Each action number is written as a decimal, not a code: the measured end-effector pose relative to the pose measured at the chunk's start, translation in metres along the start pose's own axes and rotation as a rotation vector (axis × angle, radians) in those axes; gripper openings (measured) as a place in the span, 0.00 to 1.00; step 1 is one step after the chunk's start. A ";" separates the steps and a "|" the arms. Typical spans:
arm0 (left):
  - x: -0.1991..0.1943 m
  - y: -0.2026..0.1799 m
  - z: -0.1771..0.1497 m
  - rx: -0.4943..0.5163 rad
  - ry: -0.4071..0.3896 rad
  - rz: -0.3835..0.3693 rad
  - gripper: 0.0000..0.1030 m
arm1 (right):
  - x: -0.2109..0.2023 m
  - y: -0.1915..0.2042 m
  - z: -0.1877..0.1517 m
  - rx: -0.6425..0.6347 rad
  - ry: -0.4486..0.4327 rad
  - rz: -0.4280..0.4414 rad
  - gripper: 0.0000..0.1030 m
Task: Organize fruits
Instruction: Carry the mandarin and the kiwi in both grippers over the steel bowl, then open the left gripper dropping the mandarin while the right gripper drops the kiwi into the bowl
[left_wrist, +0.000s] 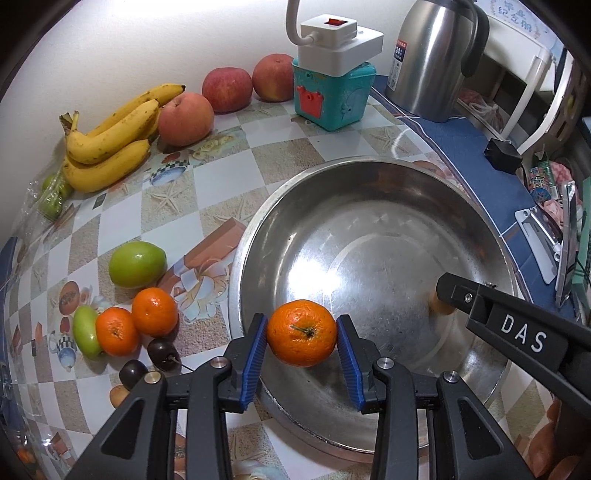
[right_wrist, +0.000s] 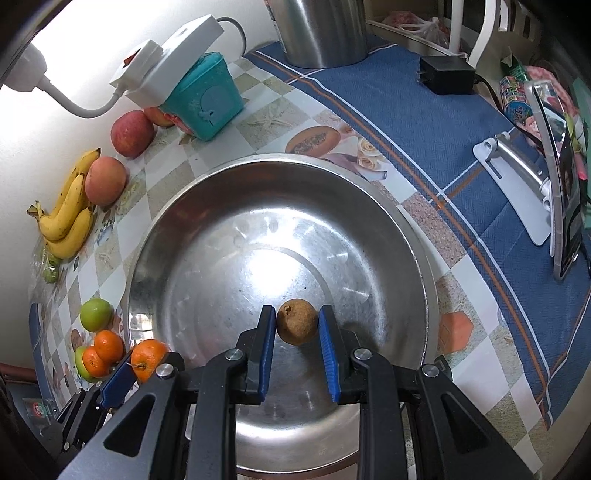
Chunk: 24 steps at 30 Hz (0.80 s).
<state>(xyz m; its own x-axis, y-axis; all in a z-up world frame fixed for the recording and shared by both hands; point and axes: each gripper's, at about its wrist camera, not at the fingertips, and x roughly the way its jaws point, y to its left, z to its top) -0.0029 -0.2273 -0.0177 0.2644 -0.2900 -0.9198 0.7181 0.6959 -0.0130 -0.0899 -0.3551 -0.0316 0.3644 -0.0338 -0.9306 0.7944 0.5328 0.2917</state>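
My left gripper (left_wrist: 301, 334) is shut on a tangerine (left_wrist: 301, 333) and holds it over the near left rim of a large steel bowl (left_wrist: 406, 173). My right gripper (right_wrist: 297, 322) is shut on a small brown round fruit (right_wrist: 297, 322) and holds it over the bowl's (right_wrist: 280, 160) inside. The left gripper with its tangerine (right_wrist: 147, 358) also shows at the lower left of the right wrist view. The right gripper's finger (left_wrist: 458, 295) shows at the right of the left wrist view.
On the tablecloth left of the bowl lie two tangerines (left_wrist: 136, 321), green fruits (left_wrist: 136, 264), dark cherries (left_wrist: 162, 350), bananas (left_wrist: 107, 136) and apples (left_wrist: 186, 118). A teal box (left_wrist: 332, 92) with a power strip, a steel kettle (left_wrist: 436, 55) and a phone stand (right_wrist: 517, 177) stand behind.
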 end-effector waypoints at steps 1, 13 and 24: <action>-0.001 0.000 0.000 0.001 -0.004 0.002 0.45 | -0.001 0.001 0.000 -0.005 -0.002 0.000 0.25; -0.025 0.012 0.009 -0.032 -0.036 0.019 0.51 | -0.028 0.006 0.003 -0.030 -0.067 0.003 0.30; -0.047 0.081 0.012 -0.251 -0.041 0.136 0.54 | -0.031 0.012 0.003 -0.050 -0.061 0.001 0.29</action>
<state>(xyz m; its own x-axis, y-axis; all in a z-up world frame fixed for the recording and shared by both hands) 0.0510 -0.1650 0.0292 0.3769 -0.2054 -0.9032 0.4938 0.8696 0.0083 -0.0907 -0.3502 0.0015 0.3956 -0.0836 -0.9146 0.7692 0.5742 0.2803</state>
